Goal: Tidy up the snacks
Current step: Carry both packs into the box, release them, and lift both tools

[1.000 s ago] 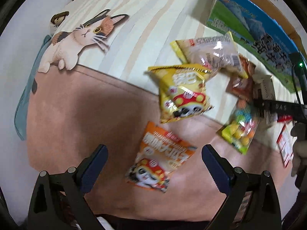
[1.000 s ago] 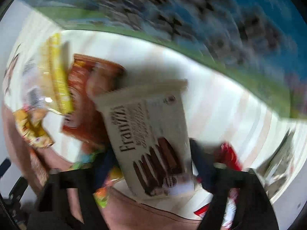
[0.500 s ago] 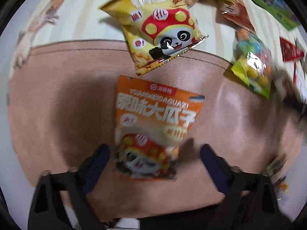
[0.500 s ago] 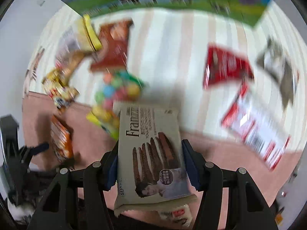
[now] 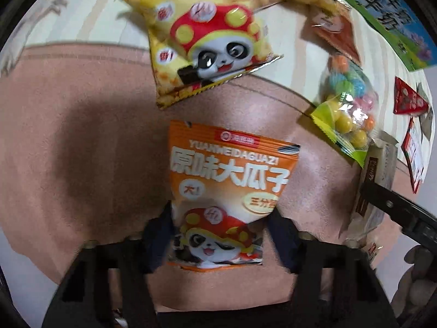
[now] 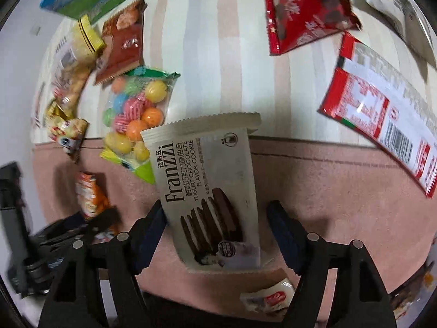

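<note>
My left gripper (image 5: 221, 235) is shut on the lower part of an orange sunflower-seed packet (image 5: 229, 180), which lies over the pink band of the cloth. My right gripper (image 6: 217, 232) stands open around a cream Franzzi cookie packet (image 6: 210, 191); the left pad touches it and a gap shows on the right. The orange packet (image 6: 91, 196) and the left gripper (image 6: 68, 227) show at the left of the right wrist view. The cookie packet (image 5: 377, 180) and the right gripper (image 5: 393, 207) show at the right edge of the left wrist view.
A yellow panda snack bag (image 5: 210, 35), a bag of coloured candy balls (image 6: 136, 114), a brown cracker packet (image 6: 123, 41), a red packet (image 6: 306, 13) and a red-and-white packet (image 6: 382, 109) lie on the striped cloth (image 6: 218, 54). A blue-green box (image 5: 387, 13) stands behind. A small wrapped sweet (image 6: 273, 295) lies near the front edge.
My left gripper has come down onto the orange packet and closed on it. My right gripper has brought the cookie packet down to the pink band and opened.
</note>
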{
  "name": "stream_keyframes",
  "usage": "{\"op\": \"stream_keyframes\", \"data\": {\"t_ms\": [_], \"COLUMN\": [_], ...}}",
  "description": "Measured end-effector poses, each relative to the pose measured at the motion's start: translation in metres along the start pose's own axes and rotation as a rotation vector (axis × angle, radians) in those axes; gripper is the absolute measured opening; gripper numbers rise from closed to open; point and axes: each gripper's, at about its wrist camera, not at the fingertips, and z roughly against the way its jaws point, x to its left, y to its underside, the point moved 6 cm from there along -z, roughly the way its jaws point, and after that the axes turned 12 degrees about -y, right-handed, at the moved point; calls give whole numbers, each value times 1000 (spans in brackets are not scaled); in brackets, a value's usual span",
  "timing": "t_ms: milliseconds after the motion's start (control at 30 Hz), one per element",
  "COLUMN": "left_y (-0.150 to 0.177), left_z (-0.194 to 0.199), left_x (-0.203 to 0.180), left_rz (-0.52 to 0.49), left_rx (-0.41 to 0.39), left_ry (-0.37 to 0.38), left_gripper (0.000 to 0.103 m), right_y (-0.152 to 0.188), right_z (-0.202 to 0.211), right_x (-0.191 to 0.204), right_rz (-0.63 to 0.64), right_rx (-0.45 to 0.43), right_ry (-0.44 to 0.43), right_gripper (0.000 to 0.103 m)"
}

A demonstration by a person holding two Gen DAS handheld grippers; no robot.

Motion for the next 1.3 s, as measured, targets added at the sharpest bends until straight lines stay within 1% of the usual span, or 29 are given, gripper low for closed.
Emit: {"op": "stream_keyframes", "data": {"t_ms": [67,167,233,300,433,500,533,600,633,733,800,900,967,1000,1067,1133,1233,1300], "left_y": [4,10,12,15,9,-1,-4,-23,-24,-59,-85,-126,-157,-171,-206,-234,-276,-298], "left_z": [5,12,21,33,73,103,112,148,159,212,238,262,275,272,271,259,225,202], "left_x": [-4,-11,-20,-25,-33,-43,-46,-58,-61,-78,-86,-100,-106,-112,-114,-122,-127,-131], "left_rz": [-19,-37,-46,-59,-79,-91,-97,-106,-112,-136,-147,-164,-170,-171,-175,-176,-169,-168], "left_rx": [-21,-48,-62,-79,-131,-167,-174,-213,-228,-297,-337,-373,-391,-392,-375,-337,-233,-172], "left_ry": [-21,-53,-52,-43,4,43,56,104,115,149,144,130,104,93,67,48,31,21], "left_gripper": [55,52,52,52,52,52,52,52,52,52,52,52,52,52,52,52,52,52], "right_y": [0,7,11,16,14,8,8,-5,-14,-44,-68,-114,-146,-164,-194,-223,-258,-277], "right_z": [-1,7,16,28,57,76,95,128,143,196,220,251,253,259,257,250,231,214], "right_x": [7,9,10,10,15,21,17,27,32,36,39,48,60,61,67,69,68,64], "right_rz": [30,30,30,17,5,1,2,6,10,17,21,33,41,41,32,19,-5,-22], "right_rx": [-17,-46,-59,-71,-108,-135,-156,-198,-220,-284,-322,-378,-398,-405,-405,-391,-343,-301], "right_ry": [46,41,22,-17,-97,-131,-147,-175,-189,-223,-228,-213,-190,-179,-163,-147,-120,-96], "right_gripper": [63,62,62,62,62,62,62,62,62,62,62,62,62,62,62,62,62,62]}}
